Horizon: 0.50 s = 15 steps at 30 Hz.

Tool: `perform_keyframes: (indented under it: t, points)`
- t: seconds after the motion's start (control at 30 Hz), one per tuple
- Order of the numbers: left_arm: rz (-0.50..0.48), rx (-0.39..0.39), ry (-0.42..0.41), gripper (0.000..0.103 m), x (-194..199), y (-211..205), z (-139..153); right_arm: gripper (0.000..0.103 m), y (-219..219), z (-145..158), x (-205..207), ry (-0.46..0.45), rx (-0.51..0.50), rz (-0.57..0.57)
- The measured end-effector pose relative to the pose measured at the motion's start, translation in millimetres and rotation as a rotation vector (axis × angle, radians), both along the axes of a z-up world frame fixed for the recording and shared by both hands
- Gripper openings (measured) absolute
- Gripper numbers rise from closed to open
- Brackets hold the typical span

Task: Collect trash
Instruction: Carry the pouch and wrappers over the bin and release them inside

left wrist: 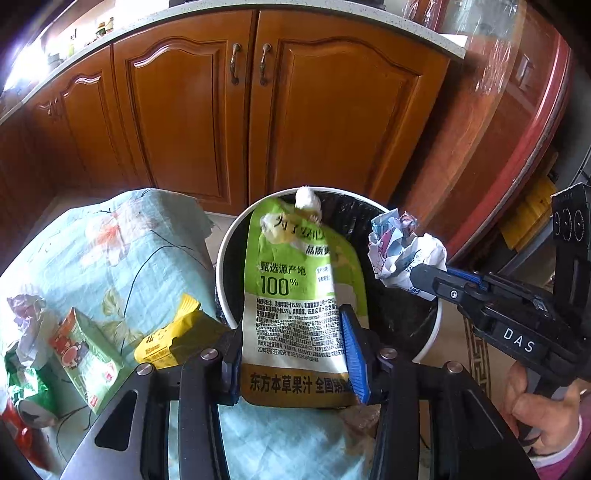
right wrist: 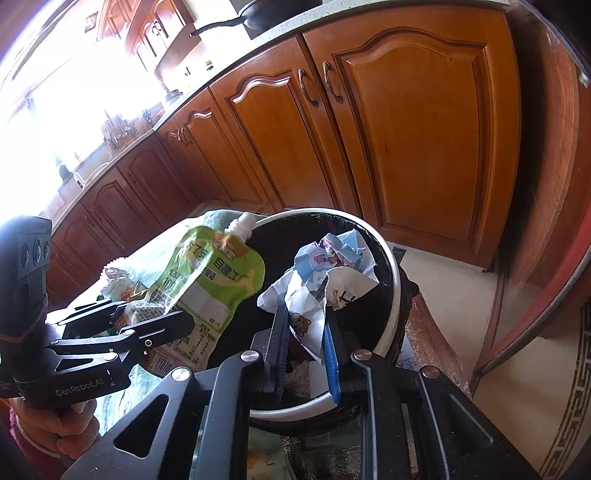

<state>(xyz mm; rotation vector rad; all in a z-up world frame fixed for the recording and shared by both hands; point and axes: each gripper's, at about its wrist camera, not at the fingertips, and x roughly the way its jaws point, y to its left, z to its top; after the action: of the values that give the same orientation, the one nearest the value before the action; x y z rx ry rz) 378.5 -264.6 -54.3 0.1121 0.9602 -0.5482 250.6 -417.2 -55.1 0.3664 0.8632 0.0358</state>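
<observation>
Left wrist view: we've got our left gripper (left wrist: pixel 295 354) nearest the lens, jaws pinching the lower part of a green juice pouch (left wrist: pixel 299 295), which stands upright.
Pouch spout: its white cap (left wrist: pixel 308 199) tips out over the bin (left wrist: pixel 227 258), a round white-rimmed can with a black liner.
Right wrist view: our right gripper (right wrist: pixel 306 339) has its jaws narrowed on a crumpled paper wrapper (right wrist: pixel 317 280); the paper sits between the blue pads (right wrist: pixel 332 354), and we're holding it right above the bin's mouth.
Hands: a hand (left wrist: pixel 546 417) grips the right tool's handle at the lower right of the left view.
Table: to the left of the bin, a pale blue flowered cloth (left wrist: pixel 122 251) carries more rubbish for us — a yellow packet (left wrist: pixel 166 339), a green and red box (left wrist: pixel 88 354) and a ball of paper (left wrist: pixel 26 306), all lying near one another.
Background: beyond the bin, brown wooden cabinet doors (left wrist: pixel 258 110) under a pale counter (left wrist: pixel 147 26).
</observation>
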Motion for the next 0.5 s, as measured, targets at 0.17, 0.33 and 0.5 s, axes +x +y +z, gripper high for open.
perform_keyframes:
  t: [0.17, 0.33, 0.5]
  points:
    - [0.014, -0.001, -0.006, 0.058, -3.2, -3.7, 2.1, 0.05, -9.2, -3.1, 2.7, 0.006, 0.032, -0.015]
    - [0.042, -0.033, -0.019, 0.06, -10.0, 7.5, 3.8, 0.051, -10.7, -0.6, -6.4, -0.01, 0.048, -0.035]
    - [0.088, -0.092, -0.015, 0.06, -24.3, 32.2, 0.9, 0.064, -7.0, -0.4, -18.5, -0.027, 0.08, -0.059]
